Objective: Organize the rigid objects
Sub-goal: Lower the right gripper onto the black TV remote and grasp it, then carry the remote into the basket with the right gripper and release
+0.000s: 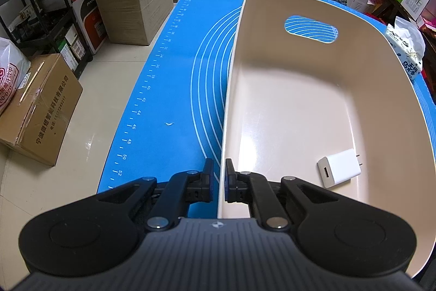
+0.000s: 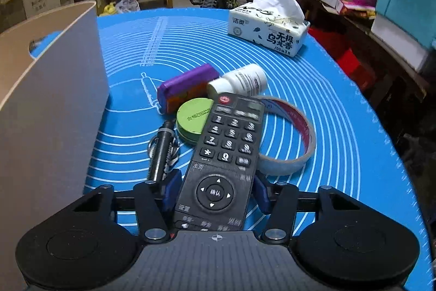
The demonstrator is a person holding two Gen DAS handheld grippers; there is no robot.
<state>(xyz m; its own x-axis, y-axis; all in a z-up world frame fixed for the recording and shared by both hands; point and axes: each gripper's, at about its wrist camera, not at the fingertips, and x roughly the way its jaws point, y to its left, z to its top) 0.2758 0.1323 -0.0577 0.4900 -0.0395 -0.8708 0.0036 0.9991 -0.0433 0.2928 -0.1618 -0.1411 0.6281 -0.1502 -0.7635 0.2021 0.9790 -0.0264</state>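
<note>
On the desk's blue mat point(image 1: 174, 89), the beige bin point(image 1: 308, 105) sits w/ its left wall pinched between the left tool's point(image 1: 218, 182) two pads, one pad outside, one inside, nearly closed on the rim. Inside the bin, a white USB charger point(image 1: 339, 167) lies on the floor near the close right corner, prongs pointing right. A tissue pack point(image 1: 407, 56) sits just beyond the bin's right wall.

Right wrist view: the right tool point(image 2: 216, 191) is clamped on a black remote point(image 2: 224, 154), pads on both long edges at its lower half, approx. at the nav ring; the remote's top end points away, overlapping the items behind it. Those items, bunched on the mat point(image 2: 340, 127): green round tin point(image 2: 192, 119) touching the remote's left edge, black pen-like item w/ key ring point(image 2: 163, 152) left of it, purple case point(image 2: 188, 87) and white bottle point(image 2: 241, 81) lying on its side further back, tape roll point(image 2: 293, 138) to the right, partly under the remote. Bin wall point(image 2: 54, 100) stands at left, apart from the pile. Tissue pack point(image 2: 269, 27) sits at the far right of the mat.
</note>
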